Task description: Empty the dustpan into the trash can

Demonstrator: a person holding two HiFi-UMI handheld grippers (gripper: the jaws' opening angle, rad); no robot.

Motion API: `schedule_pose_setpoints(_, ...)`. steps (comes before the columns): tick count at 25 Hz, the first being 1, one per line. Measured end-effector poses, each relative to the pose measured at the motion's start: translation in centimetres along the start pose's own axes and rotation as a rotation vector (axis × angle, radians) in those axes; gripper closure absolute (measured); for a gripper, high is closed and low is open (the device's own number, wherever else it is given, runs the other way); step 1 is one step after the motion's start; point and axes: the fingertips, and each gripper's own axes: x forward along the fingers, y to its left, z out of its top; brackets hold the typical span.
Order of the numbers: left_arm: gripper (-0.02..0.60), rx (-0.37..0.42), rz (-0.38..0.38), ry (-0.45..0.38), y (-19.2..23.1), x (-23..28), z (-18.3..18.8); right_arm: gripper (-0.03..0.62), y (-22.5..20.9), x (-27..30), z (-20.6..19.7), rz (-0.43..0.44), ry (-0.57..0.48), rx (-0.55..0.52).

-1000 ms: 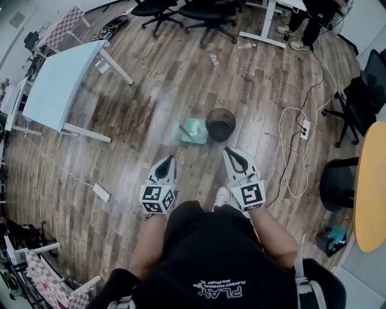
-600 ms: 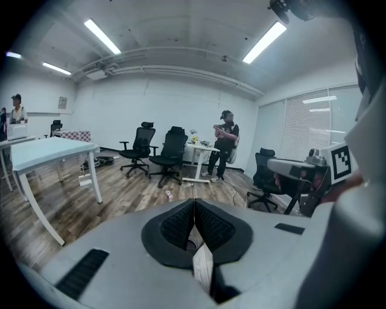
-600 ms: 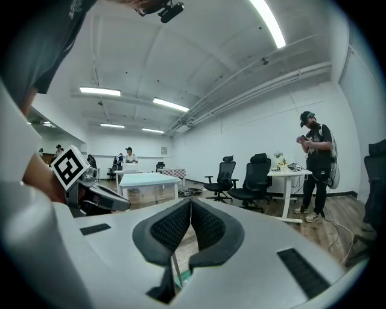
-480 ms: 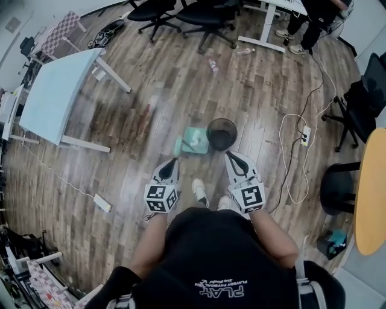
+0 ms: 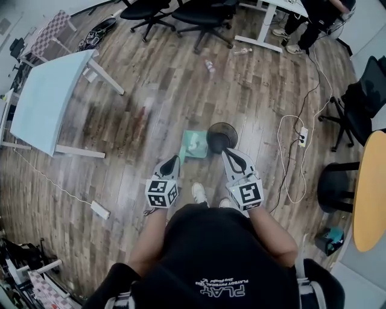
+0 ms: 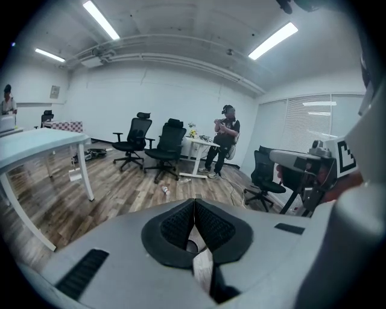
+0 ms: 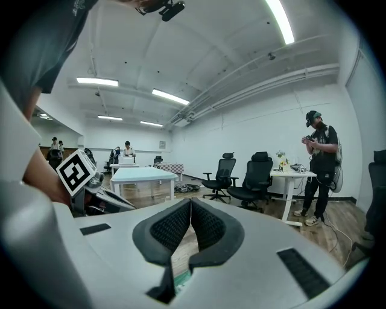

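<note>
Two claws are in front of me, one in each hand, both pointing away over the wooden floor (image 5: 120,121). My left claw (image 5: 172,159) has its jaws pressed together with nothing between them; the left gripper view (image 6: 194,201) shows the dark ribbed pads meeting at the tip. My right claw (image 5: 227,151) is closed the same way and also empty; in the right gripper view (image 7: 190,203) its pads touch at the tip.

The dustpan (image 5: 194,145) is pale green and sits on the floor just beyond the two claws, roughly between them and a little closer to the left one. A sliver of it shows through the gap under the right claw's pads (image 7: 181,279). The trash can (image 5: 221,136), round and dark, stands just to the right of the dustpan; I cannot tell whether they touch. Neither claw touches either one.

One pale shoe (image 5: 198,193) shows near me, between the claws. A light blue desk (image 5: 42,102) stands well to the left. Black office chairs (image 5: 205,12) are at the far side, and a person (image 6: 224,142) stands by a white desk there. A white cord and power strip (image 5: 304,130) lie on the floor to the right.
</note>
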Motion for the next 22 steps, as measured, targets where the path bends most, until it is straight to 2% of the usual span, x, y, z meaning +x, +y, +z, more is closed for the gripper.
schedule_pose_setpoints(3, 0.558, 0.003, -0.053, 0.012, 0.5, 1.2, -0.1, 0.569, 0.2, 1.5, -0.3, -0.012, 0.021, -0.003)
schedule_pose_setpoints(9, 0.558, 0.022, -0.091, 0.055, 1.7, 3.1, -0.1, 0.569, 1.1, 4.0, -0.1, -0.031, 0.041, -0.011)
schedule_pose_setpoints(17, 0.558, 0.017, -0.082, 0.119, 2.8, 5.6, -0.7, 0.569, -0.1, 5.9, -0.9, -0.026, 0.065, 0.002)
schedule_pose_setpoints(22, 0.558, 0.015, -0.077, 0.161, 2.8, 7.1, -1.3, 0.569, -1.1, 7.1, -1.8, 0.038, 0.084, -0.014)
